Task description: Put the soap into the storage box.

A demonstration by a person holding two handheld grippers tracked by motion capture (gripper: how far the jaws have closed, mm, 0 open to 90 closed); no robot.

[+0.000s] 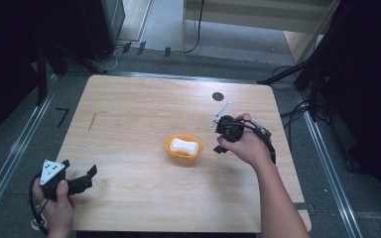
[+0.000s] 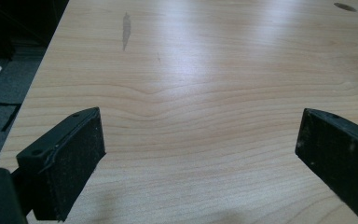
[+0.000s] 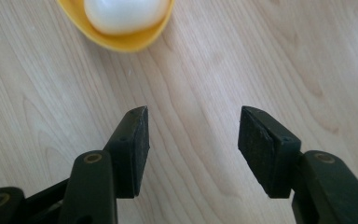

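A yellow dish [image 1: 171,151] sits near the middle of the wooden table [image 1: 129,109] with a white rounded bar [image 1: 183,146] lying in it. Just to its right, my right gripper [image 1: 218,139] is held in a hand, pointing toward the dish. In the right gripper view its jaws [image 3: 193,112] stand apart over bare wood with nothing between them; the dish [image 3: 135,39] and the white bar [image 3: 121,14] lie a short way ahead. My left gripper [image 1: 79,167] rests at the table's front left corner, jaws wide open [image 2: 200,116] and empty.
A dark round spot [image 1: 218,96] marks the far side of the table and a dark streak [image 1: 92,121] the left part. Black stands and cables stand on the floor around the table. Bare wood lies between the left gripper and the dish.
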